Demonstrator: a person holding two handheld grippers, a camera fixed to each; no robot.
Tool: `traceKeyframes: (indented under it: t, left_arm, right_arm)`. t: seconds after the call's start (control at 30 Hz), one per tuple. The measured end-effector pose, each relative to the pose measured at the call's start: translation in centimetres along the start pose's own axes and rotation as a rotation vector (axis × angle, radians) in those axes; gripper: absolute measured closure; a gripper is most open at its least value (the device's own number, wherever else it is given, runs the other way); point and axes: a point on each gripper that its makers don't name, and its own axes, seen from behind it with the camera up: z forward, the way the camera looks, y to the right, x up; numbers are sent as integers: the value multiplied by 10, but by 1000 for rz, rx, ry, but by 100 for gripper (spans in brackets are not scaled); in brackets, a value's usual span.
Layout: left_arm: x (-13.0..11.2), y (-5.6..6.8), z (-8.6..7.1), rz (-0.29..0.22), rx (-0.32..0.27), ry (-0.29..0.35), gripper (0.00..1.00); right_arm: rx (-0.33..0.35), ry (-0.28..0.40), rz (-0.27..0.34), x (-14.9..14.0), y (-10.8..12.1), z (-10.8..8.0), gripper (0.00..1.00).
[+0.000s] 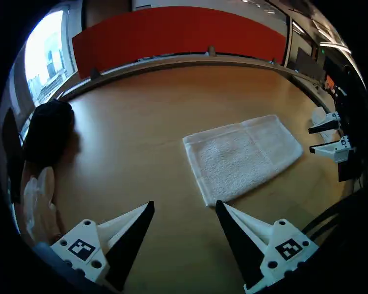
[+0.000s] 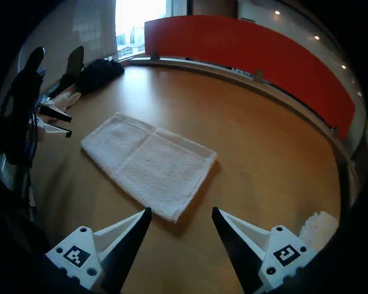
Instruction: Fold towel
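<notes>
The window (image 1: 45,54) is blown out to white in the left gripper view; elsewhere the light is dim and warm. A soft shadow is cast beside the towel (image 2: 149,164) in the right gripper view. The far edge of the table (image 1: 149,122) is bent by fisheye distortion.

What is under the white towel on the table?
The towel lies flat on the wooden table, bare wood showing all around it. No lump shows in the cloth, but the patch beneath is covered and cannot be checked.
</notes>
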Motion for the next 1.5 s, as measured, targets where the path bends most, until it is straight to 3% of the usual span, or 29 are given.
traceKeyframes:
  t: [0.3, 0.67, 0.97, 1.23, 1.5]
  left_arm:
    - [-13, -11, -19, -83, 39, 32, 7]
    - [-24, -20, -35, -122, 75, 61, 7]
    - [-36, -24, -45, -140, 93, 61, 7]
    - [-44, -27, -54, -162, 104, 54, 7]
    - [-50, -27, -61, -188, 109, 53, 7]
  right_arm:
    - [39, -15, -47, 2, -8, 7, 5]
    - [84, -41, -96, -2, -16, 11, 8]
    - [91, -83, -145, -15, -12, 18, 24]
    - [115, -118, -144, -23, -10, 23, 50]
    - [134, -135, -148, -28, -9, 26, 61]
